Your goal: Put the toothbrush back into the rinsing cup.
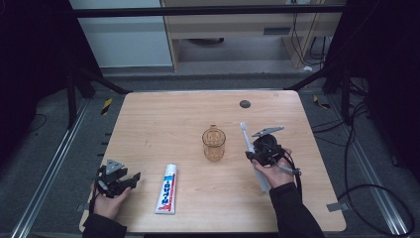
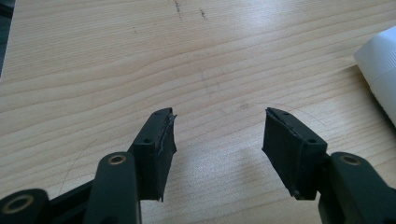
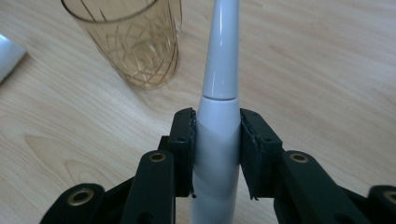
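Observation:
A white electric toothbrush (image 1: 250,148) is clamped in my right gripper (image 1: 257,156) at the right of the table, brush head pointing away from me. In the right gripper view both jaws press on the toothbrush's body (image 3: 217,126). An amber patterned glass cup (image 1: 214,143) stands upright at the table's middle, just left of the toothbrush; the cup (image 3: 133,42) appears beyond the jaws, upper left. A white toothpaste tube (image 1: 167,189) lies flat near the front edge. My left gripper (image 1: 130,179) rests open at the front left, left of the tube, and between its jaws there is bare wood (image 2: 219,116).
The wooden table (image 1: 163,119) has a small dark round hole (image 1: 245,103) at the back right. Black cables trail on the floor to the right. The tube's cap (image 2: 380,60) shows at the right edge of the left gripper view.

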`<state>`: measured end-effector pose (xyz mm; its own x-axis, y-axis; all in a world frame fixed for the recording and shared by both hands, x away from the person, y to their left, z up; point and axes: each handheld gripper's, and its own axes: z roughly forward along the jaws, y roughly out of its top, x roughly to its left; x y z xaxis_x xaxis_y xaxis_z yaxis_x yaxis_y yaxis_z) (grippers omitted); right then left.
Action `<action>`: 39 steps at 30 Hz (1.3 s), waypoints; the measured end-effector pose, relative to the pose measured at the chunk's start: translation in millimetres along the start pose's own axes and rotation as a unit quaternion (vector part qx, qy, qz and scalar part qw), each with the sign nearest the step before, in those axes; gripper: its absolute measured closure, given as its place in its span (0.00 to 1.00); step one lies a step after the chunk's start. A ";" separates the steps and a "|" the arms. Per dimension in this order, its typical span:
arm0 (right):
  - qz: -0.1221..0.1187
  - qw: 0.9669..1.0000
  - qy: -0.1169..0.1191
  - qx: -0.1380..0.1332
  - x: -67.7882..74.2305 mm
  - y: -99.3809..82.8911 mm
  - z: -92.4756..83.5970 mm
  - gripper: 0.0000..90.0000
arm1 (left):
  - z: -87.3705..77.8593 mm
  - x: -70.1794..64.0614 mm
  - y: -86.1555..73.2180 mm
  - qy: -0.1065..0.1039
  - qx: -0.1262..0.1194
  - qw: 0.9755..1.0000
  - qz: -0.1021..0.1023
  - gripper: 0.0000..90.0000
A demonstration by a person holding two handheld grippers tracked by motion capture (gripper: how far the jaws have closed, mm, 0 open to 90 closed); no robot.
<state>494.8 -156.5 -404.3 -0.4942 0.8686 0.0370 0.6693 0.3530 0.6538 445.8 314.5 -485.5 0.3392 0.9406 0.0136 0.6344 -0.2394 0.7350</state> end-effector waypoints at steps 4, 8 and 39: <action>0.003 0.999 0.000 -0.043 -2.0 0.8 -8.8 0.75 | -0.1 0.0 0.0 0.000 0.000 1.000 0.000 0.47; 0.010 0.997 0.001 -0.073 -3.1 1.3 -14.6 0.75 | -0.2 0.1 0.0 0.001 -0.001 1.000 0.000 0.47; 0.025 0.953 0.001 -0.302 25.3 53.8 -36.0 0.75 | -0.9 1.7 -0.6 0.002 -0.004 1.000 -0.004 0.47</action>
<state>498.3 -128.1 -341.0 -0.4724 0.8777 0.0805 0.2507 0.0463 0.9669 445.3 316.5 -485.3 0.3305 0.9437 0.0105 0.6314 -0.2294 0.7408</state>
